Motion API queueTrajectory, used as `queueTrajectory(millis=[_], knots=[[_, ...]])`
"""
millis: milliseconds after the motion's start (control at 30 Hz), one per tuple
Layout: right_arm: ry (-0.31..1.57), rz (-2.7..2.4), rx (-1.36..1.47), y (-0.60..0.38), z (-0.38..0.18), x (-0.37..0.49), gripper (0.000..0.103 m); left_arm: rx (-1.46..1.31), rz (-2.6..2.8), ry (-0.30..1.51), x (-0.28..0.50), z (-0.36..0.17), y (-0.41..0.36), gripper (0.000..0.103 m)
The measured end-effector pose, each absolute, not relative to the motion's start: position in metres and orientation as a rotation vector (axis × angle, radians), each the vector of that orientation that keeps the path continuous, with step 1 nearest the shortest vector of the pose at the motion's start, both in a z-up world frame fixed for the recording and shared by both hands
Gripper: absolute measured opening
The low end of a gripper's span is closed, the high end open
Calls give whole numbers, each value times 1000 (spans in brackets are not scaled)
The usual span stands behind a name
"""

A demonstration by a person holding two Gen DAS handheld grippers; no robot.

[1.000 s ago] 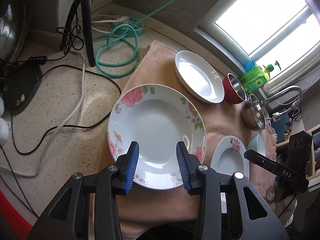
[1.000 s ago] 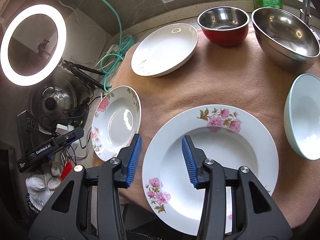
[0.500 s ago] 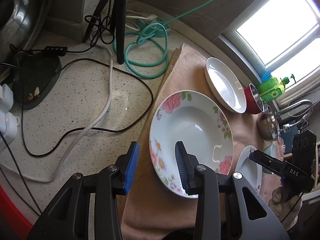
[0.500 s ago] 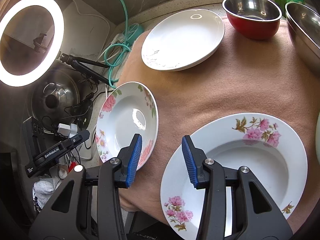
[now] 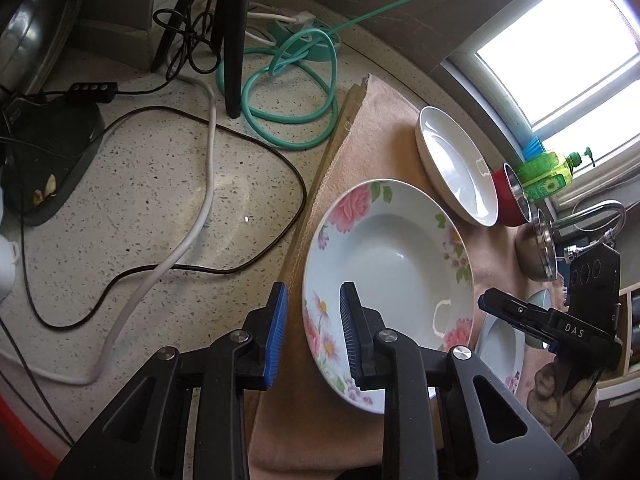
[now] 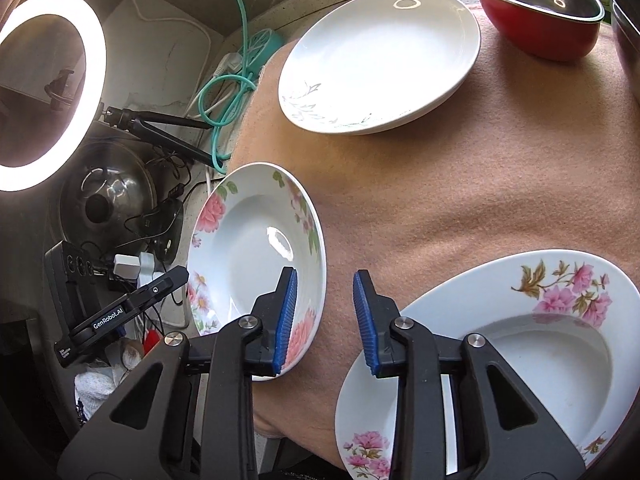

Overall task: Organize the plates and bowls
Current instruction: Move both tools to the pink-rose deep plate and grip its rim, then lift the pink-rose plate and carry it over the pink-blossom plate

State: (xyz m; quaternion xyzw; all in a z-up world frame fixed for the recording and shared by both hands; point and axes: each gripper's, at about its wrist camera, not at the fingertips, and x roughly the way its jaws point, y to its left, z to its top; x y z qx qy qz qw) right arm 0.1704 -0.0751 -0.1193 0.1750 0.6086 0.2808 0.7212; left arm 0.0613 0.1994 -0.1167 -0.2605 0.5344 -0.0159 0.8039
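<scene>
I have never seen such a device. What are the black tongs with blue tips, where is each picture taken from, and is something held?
They are hand-held grippers, one per hand, each with a camera looking along its fingers. In the left view, the left gripper is closing astride the rim of the small floral plate; not gripped yet. In the right view, the right gripper is closing between that plate and the large floral plate, holding nothing. On the tan cloth also lie a white plate and a red bowl.

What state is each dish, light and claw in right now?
Left gripper: closing, straddling a plate rim, not yet pressing.
Small floral plate: on the cloth, empty.
Right gripper: closing, nothing between.
Large floral plate: empty.
White plate: empty.
Red bowl: upright.
Ring light: lit.
</scene>
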Motion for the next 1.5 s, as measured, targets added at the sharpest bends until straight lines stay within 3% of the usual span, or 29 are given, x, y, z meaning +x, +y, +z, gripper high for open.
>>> queueTrajectory(millis=[333,833,1500], knots=[[1383,621,408,-70,-129,176,19,-581,-51,1159,67,-123,201,13],[1393,635,401,-62,-132,178,8,-587,-55,1171,69,-127,201,10],[1380,623,382,-66,-125,173,8,-563,-63,1166,68,-122,193,10]])
